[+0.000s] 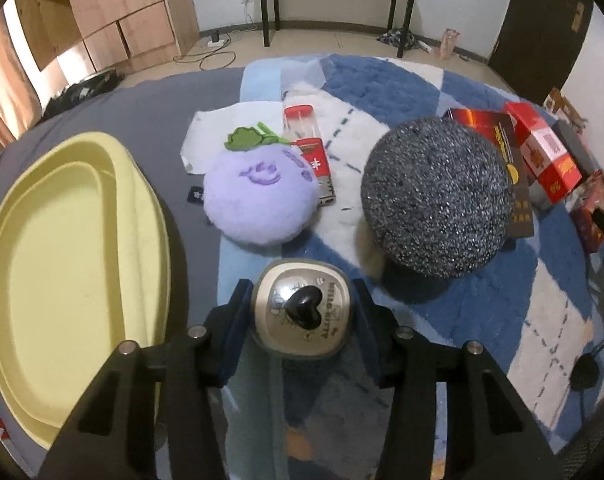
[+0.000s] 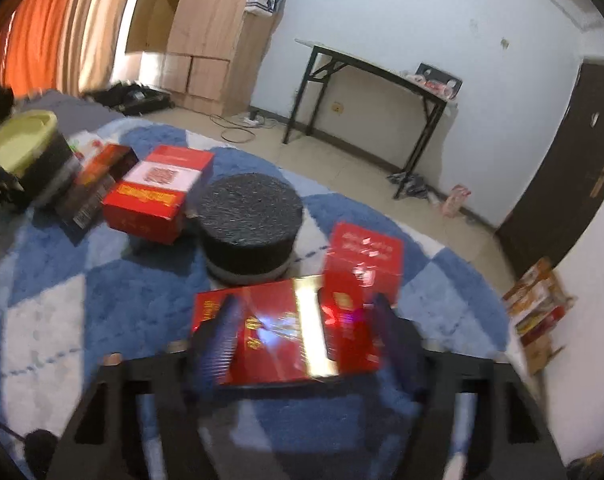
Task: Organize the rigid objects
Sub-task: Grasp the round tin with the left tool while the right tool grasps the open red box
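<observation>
A small beige Hello Kitty tin (image 1: 325, 332) with a black heart knob sits between the blue pads of my left gripper (image 1: 302, 312). Both pads press its sides, so that gripper is shut on it, just above the blue and white rug (image 1: 541, 320). In the blurred right wrist view, my right gripper (image 2: 305, 320) holds a shiny red box (image 2: 270, 336) with a gold stripe. Its fingers (image 2: 222, 332) lie against the box's two sides. A yellow tray (image 1: 62, 260) lies to the left of the tin.
A purple plush (image 1: 262, 196), a red tube (image 1: 313, 160) and a black glittery round box (image 1: 437, 196) lie beyond the tin. Red boxes (image 1: 545, 156) are at the right. In the right wrist view, another red box (image 2: 158, 192) and an upright red packet (image 2: 365, 264) flank a black round box (image 2: 250, 216).
</observation>
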`<state>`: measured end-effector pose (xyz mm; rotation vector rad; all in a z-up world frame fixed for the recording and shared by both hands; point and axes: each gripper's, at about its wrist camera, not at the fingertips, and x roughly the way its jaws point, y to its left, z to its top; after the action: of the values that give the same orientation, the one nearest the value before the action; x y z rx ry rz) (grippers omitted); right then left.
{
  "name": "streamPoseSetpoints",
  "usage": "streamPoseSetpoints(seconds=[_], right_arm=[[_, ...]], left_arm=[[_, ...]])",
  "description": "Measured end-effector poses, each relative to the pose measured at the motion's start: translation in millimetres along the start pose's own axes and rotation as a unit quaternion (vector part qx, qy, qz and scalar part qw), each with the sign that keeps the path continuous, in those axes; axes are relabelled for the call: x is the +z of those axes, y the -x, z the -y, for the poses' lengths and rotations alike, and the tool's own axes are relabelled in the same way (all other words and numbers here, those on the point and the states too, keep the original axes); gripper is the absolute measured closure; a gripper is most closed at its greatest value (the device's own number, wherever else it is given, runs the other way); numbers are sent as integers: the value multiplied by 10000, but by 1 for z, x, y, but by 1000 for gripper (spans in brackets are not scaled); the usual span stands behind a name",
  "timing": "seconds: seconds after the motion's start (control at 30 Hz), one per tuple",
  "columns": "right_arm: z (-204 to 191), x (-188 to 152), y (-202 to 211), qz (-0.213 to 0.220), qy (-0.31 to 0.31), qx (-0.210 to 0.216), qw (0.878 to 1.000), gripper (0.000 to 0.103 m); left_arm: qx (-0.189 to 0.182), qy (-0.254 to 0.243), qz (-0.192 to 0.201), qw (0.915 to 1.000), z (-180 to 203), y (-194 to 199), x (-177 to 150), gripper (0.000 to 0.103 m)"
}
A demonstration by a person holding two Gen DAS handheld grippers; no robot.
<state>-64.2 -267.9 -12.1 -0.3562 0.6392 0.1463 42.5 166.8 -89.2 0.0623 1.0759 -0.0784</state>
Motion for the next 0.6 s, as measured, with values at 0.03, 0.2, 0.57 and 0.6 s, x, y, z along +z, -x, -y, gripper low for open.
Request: streamPoseSetpoints(seconds=[0.03, 0.2, 0.57, 0.6], right_arm=[[0, -1, -1, -17, -84, 147, 9999, 5], [-4, -3, 2, 69, 78, 254, 9996, 0], [-23, -5, -14, -213, 552, -101, 9982, 4], [-26, -5, -12, -156, 650, -160, 9976, 13]], left_arm=[[28, -21, -7, 10000, 2, -1, 1, 53], [-48, 64, -81, 9999, -1, -5, -1, 53], [-96, 145, -103, 9998, -4, -4, 2, 53], [-103, 154, -103, 9998, -4, -4, 3, 53]])
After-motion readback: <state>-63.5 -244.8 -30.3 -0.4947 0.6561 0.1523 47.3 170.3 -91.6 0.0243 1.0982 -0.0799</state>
